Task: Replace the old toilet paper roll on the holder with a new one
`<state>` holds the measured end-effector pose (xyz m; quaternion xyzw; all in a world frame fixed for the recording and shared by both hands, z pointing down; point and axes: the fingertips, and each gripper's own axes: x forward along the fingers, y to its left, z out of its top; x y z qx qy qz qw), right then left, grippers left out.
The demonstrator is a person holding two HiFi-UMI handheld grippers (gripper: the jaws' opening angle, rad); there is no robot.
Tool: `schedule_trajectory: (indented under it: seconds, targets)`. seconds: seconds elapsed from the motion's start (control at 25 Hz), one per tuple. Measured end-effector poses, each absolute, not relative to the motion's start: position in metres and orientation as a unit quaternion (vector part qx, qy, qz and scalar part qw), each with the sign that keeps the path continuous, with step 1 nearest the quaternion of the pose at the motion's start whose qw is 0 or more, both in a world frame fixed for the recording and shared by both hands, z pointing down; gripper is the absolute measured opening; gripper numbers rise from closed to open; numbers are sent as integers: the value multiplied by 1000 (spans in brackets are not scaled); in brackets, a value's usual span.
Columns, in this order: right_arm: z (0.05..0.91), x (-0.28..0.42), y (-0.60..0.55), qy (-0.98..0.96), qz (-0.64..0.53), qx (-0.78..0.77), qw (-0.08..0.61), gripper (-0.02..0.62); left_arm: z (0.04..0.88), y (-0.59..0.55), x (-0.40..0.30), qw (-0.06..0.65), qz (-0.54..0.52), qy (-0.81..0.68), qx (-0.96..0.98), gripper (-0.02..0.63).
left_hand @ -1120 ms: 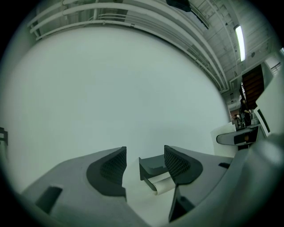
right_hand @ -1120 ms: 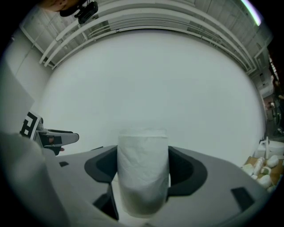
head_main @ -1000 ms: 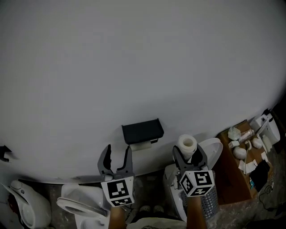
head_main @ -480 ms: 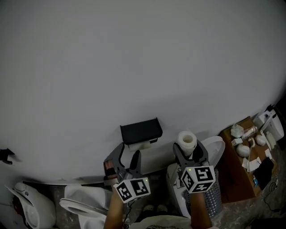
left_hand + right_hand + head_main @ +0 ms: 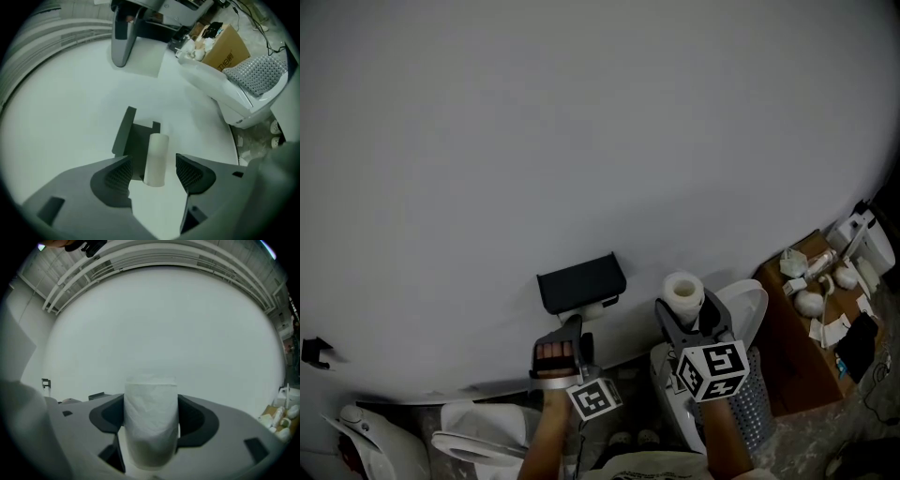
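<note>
A black holder (image 5: 581, 281) is fixed to the white wall, with the thin old roll (image 5: 596, 306) hanging under it. My left gripper (image 5: 572, 330) is turned on its side just below the holder. In the left gripper view its jaws are opening. The old roll (image 5: 156, 157) stands in line between the two pads (image 5: 119, 176), and neither pad touches it. The holder (image 5: 133, 140) sits behind the roll. To the right, my right gripper (image 5: 684, 314) is shut on a full new roll (image 5: 682, 291), held upright. That new roll (image 5: 151, 423) fills the gap of the right gripper (image 5: 151, 418).
A white toilet (image 5: 478, 441) sits at lower left. Behind the right gripper are a white lid (image 5: 742, 314) and a perforated metal bin (image 5: 741, 422). A cardboard box (image 5: 792, 361) with small items stands at the right, by the floor.
The left gripper has rolled onto its side and dropped down and right, to just under the holder. The right gripper and its new roll stay where they were.
</note>
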<state>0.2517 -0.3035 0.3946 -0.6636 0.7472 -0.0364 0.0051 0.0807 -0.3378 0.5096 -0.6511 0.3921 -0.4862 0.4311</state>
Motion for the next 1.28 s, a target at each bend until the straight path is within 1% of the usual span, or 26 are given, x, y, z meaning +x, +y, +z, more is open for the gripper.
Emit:
schedule_trajectory:
  seconds: [0.16,0.36,0.56,0.72,0.8,0.96,1.28]
  targets:
    - [397,260,-306,744,-40,-667,3,310,515,-353,79,450,-510,382,-626,279]
    - [400,261,-308,745,-43,-666,0,310,519,-361,84,437,-518,386,-626,279]
    - [405,260,-312,747,-44,-663,3,310,521,-368,88,446,-523,385,-616,278]
    - [407,261,-314,747,-46,-664,4,310,526,-371,89,437,-529,384,-618,272]
    - [407,262,-315,747,-48,-663,6,310,528,-373,89,437,-532,383,-616,255]
    - [406,262,-317,746,-49,-664,8,310,521,-378,89,456,-527,393,-600,187]
    - [409,270,-315,740,-51,-670,9,310,520,-382,98,453,-525,390,-606,178]
